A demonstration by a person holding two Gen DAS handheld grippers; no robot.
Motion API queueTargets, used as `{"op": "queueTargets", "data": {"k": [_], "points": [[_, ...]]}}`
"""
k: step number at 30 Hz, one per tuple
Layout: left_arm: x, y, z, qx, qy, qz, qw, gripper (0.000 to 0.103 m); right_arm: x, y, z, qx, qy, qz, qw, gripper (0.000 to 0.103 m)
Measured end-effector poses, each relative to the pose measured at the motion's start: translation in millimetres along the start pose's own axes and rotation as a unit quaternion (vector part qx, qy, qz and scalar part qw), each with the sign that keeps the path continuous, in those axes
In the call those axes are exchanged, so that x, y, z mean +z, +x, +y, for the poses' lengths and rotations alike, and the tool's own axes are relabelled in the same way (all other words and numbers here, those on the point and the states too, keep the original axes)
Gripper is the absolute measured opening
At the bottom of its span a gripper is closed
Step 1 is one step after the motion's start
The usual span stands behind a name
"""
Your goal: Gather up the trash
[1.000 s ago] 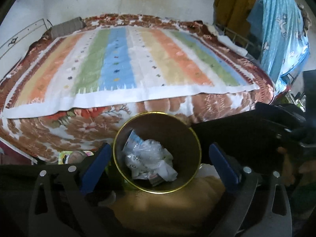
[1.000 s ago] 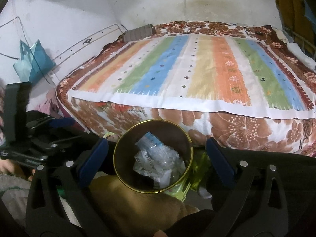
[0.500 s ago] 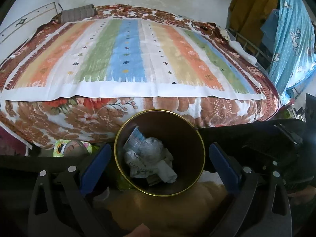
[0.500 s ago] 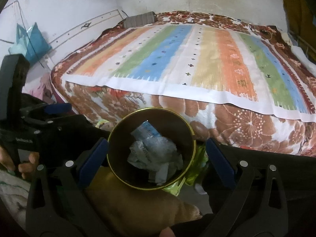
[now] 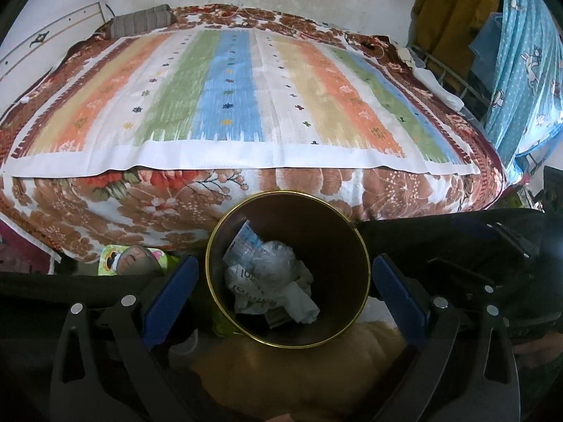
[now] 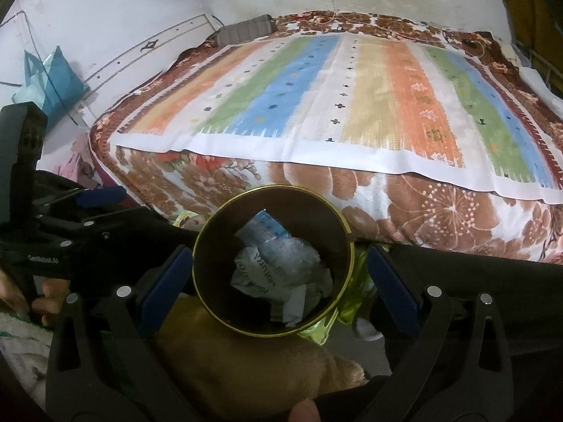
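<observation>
A dark round bin with a gold rim [image 5: 352,232] stands on the floor in front of the bed; it also shows in the right wrist view [image 6: 211,232]. Crumpled white paper and clear plastic trash [image 5: 271,281] lies inside it, also seen in the right wrist view [image 6: 281,277]. My left gripper [image 5: 283,292] is open and empty above the bin, its blue pads either side of it. My right gripper [image 6: 278,281] is open and empty above the bin too. The left gripper body shows at the left of the right wrist view [image 6: 52,239].
A bed with a striped cover [image 5: 246,98] over a brown floral blanket [image 5: 140,204] fills the far side. A tan cloth [image 5: 299,369] lies below the bin. A green wrapper [image 6: 352,292] and a small toy [image 5: 133,256] lie on the floor. Blue hanging fabric [image 5: 520,70] is at the right.
Both grippers have tilted and moved a little closer over the bin, so the bed sits higher and fuller in view. Both stay open; the trash in the bin has not moved.
</observation>
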State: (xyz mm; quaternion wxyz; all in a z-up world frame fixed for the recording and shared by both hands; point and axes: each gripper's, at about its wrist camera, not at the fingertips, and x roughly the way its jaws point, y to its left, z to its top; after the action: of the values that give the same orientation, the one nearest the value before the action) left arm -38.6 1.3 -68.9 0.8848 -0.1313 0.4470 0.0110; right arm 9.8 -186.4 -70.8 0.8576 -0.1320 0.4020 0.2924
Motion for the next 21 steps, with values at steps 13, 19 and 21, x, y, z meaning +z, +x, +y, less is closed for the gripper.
{"op": "queueTargets", "data": {"k": [13,19,21], "points": [[-4.3,4.3,-0.3,-0.004,-0.001,0.011,0.9999,0.097,0.0,0.3,-2.5,0.02,0.013,0.006,1.0,0.094],[-5.9,6.2,-1.2,-0.003,-0.001,0.015,0.9999,0.097,0.1,0.8,-3.5,0.021,0.017,0.008,1.0,0.094],[-5.3,6.9,-1.2,-0.002,-0.002,0.017,0.9999,0.097,0.0,0.8,-3.5,0.021,0.017,0.009,1.0,0.094]]}}
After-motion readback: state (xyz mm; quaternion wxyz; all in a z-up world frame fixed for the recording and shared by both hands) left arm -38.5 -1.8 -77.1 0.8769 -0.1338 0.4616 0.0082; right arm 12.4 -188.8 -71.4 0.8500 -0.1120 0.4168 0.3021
